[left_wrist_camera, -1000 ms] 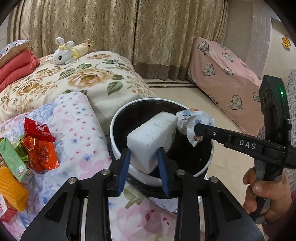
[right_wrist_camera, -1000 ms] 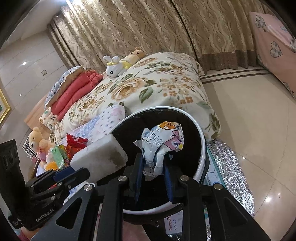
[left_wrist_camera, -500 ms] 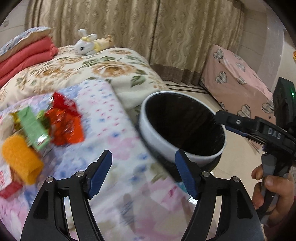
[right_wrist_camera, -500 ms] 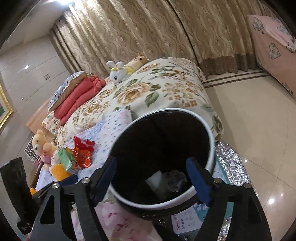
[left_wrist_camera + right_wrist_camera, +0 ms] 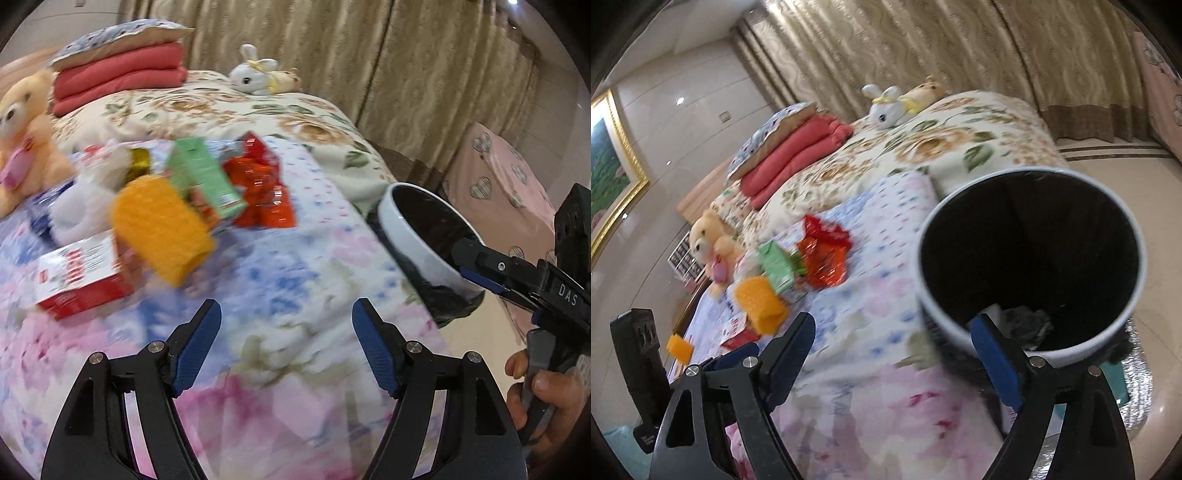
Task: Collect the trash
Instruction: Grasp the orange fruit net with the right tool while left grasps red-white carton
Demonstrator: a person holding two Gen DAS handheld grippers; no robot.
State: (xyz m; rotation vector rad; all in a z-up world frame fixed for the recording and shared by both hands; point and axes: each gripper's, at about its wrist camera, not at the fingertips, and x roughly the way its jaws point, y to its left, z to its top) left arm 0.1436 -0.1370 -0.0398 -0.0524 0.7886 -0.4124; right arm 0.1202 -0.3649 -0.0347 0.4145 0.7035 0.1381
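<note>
A white bin with a black liner [image 5: 1123, 332] stands beside the bed; dropped trash [image 5: 1023, 325] lies at its bottom. It shows at the right in the left wrist view [image 5: 410, 236]. My left gripper [image 5: 286, 347] is open and empty above the floral bedspread. My right gripper [image 5: 894, 354] is open and empty by the bin's near rim. On the bed lies a trash pile: an orange sponge [image 5: 159, 229], a green carton [image 5: 203, 181], red wrappers [image 5: 258, 192], a red-and-white box [image 5: 81, 273] and white crumpled paper [image 5: 85, 192].
A teddy bear [image 5: 22, 140] sits at the left of the pile. Folded red blankets [image 5: 118, 81] and a white plush rabbit [image 5: 255, 75] lie farther back. Curtains, a pink-covered piece of furniture [image 5: 498, 184] and tiled floor [image 5: 1108, 162] surround the bed.
Both grippers opened and dropped the white foam block and the crumpled wrapper into the bin. Both then swung left, the left one toward the trash pile on the bed.
</note>
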